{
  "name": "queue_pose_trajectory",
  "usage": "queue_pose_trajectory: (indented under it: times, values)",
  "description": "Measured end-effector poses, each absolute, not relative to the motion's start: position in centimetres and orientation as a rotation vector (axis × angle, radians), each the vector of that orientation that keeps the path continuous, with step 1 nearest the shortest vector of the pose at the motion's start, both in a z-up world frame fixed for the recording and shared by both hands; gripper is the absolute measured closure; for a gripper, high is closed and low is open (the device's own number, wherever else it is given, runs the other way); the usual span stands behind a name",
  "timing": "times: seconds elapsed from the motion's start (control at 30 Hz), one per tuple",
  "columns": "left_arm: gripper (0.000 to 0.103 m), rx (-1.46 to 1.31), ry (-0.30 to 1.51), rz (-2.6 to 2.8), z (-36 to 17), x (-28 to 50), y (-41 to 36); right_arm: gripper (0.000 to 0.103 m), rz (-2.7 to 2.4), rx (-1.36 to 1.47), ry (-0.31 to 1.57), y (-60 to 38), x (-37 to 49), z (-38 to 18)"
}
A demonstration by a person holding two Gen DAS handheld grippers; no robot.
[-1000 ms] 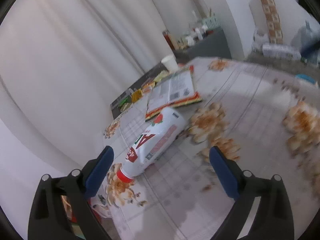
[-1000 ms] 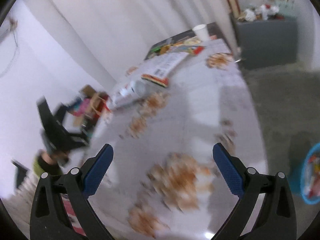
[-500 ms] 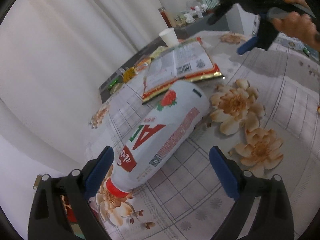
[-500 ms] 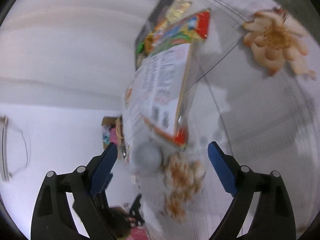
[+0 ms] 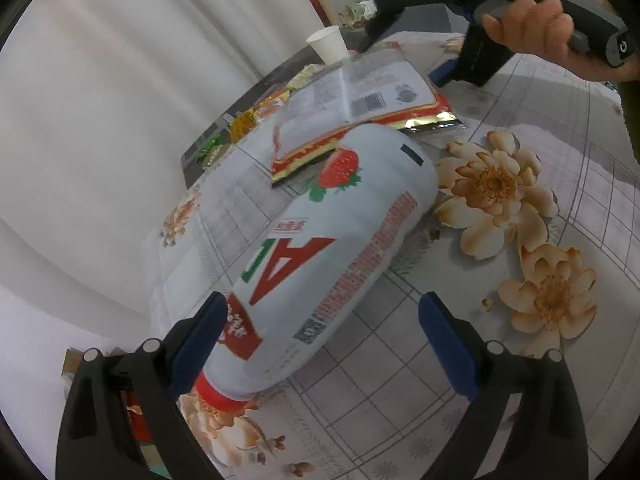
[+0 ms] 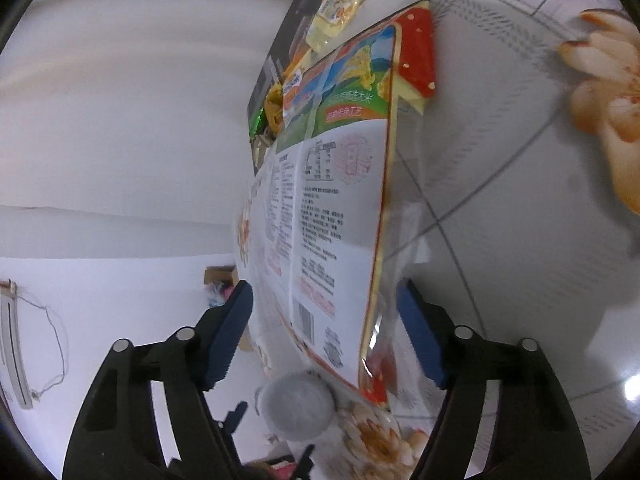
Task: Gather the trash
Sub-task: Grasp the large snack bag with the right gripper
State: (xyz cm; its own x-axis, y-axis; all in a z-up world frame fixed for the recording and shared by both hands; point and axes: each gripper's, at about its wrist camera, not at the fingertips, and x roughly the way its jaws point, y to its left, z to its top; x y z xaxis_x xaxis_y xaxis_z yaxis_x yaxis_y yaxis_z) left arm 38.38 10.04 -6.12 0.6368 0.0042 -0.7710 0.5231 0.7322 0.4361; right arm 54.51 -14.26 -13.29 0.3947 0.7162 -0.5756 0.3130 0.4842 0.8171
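Observation:
A white plastic bottle (image 5: 328,256) with a red cap and a strawberry label lies on its side on the flowered tablecloth (image 5: 520,340). My left gripper (image 5: 324,332) is open, its blue pads on either side of the bottle's neck end. A large flat snack bag (image 6: 332,216) with printed text lies beyond the bottle (image 6: 298,406); it also shows in the left wrist view (image 5: 360,100). My right gripper (image 6: 324,336) is open, its pads astride the bag's near end. In the left wrist view the right gripper (image 5: 460,68) sits at the bag's far side.
A white paper cup (image 5: 328,42) stands past the bag. Several small snack wrappers (image 6: 328,20) lie on a dark tray (image 5: 212,136) at the table's far edge. White curtains hang behind. A grey cabinet with bottles is at the back.
My left gripper has closed in on the bottle until its pads flank the neck end. My right gripper has swung across the table and come down at the snack bag.

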Motion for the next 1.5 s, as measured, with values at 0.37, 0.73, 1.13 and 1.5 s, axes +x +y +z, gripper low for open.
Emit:
queue_pose_trajectory:
  times: [0.37,0.73,1.13,1.5]
  values:
    - [0.011,0.729,0.840,-0.302,-6.5,38.2,9.5,0.083,0.279,1.194,1.210,-14.2,54.9,-15.4]
    - [0.053,0.698,0.787,-0.211,-5.4,38.0,10.2,0.095,0.270,1.095,1.210,-14.4,54.1,-14.3]
    - [0.074,0.624,0.806,-0.271,-3.6,36.1,11.1,0.096,0.319,0.823,1.247,-19.7,44.5,-9.8]
    - [0.030,0.376,0.775,-0.357,0.5,37.4,12.9,0.096,0.295,0.705,1.275,-24.5,32.5,-8.6]
